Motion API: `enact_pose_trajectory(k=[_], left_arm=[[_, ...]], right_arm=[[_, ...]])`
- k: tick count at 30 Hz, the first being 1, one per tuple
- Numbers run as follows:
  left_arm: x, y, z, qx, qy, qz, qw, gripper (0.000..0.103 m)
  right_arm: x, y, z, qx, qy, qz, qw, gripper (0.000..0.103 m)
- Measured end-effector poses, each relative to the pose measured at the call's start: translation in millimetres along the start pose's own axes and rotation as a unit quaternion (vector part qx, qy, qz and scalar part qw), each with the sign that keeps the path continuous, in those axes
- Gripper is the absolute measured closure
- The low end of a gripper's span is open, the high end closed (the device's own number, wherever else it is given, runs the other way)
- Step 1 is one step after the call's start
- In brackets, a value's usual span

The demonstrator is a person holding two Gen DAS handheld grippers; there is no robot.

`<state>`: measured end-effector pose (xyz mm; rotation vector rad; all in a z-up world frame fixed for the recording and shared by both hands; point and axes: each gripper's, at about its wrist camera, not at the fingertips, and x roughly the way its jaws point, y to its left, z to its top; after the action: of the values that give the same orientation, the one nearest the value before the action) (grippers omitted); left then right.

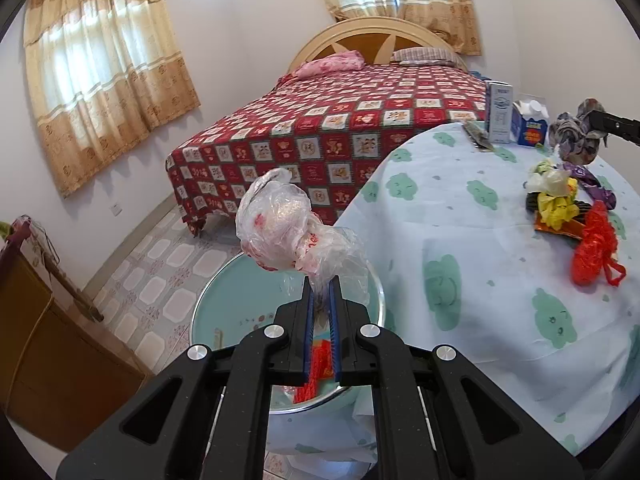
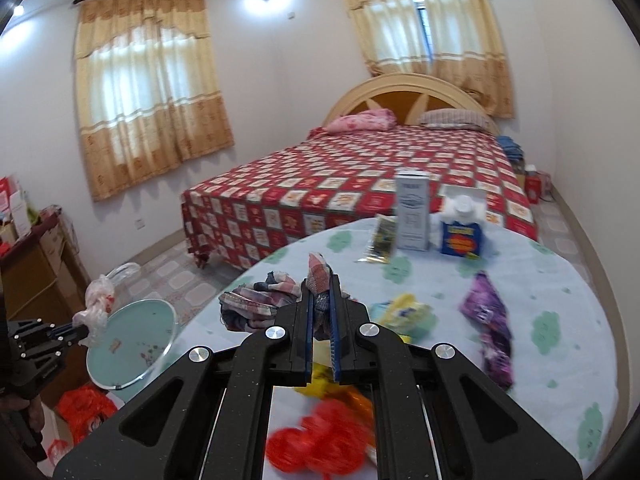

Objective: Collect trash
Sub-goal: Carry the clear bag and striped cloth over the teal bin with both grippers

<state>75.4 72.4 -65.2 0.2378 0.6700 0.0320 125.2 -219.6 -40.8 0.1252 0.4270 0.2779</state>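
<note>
Left hand-held gripper (image 1: 322,292) clamped on crumpled clear plastic bag (image 1: 286,230), above teal bin (image 1: 224,312) beside worktop (image 1: 460,208). Right hand-held gripper (image 2: 322,292) pinching checked cloth scrap (image 2: 260,300) over worktop. Both items light, soft, compressible; bag slippery, so grip bunched folds.

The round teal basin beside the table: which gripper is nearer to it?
Left. The left gripper holds a clear plastic bag directly over the basin; the right gripper holds a plaid cloth above the table.
</note>
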Motion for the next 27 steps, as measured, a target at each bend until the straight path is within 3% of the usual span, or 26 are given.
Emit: enact_pose_trajectory(k=[14, 27], left_arm=[[17.0, 33.9, -5.4, -0.059, 0.014, 0.033, 0.9976, 0.096], [30.3, 55.9, -13.9, -0.074, 0.03, 0.056, 0.9952, 0.096]], right_arm=[[60.3, 69.6, -4.1, -0.05, 0.023, 0.052, 0.997, 0.096], [96.4, 107.6, -10.3, -0.092, 0.035, 0.086, 0.991, 0.095]])
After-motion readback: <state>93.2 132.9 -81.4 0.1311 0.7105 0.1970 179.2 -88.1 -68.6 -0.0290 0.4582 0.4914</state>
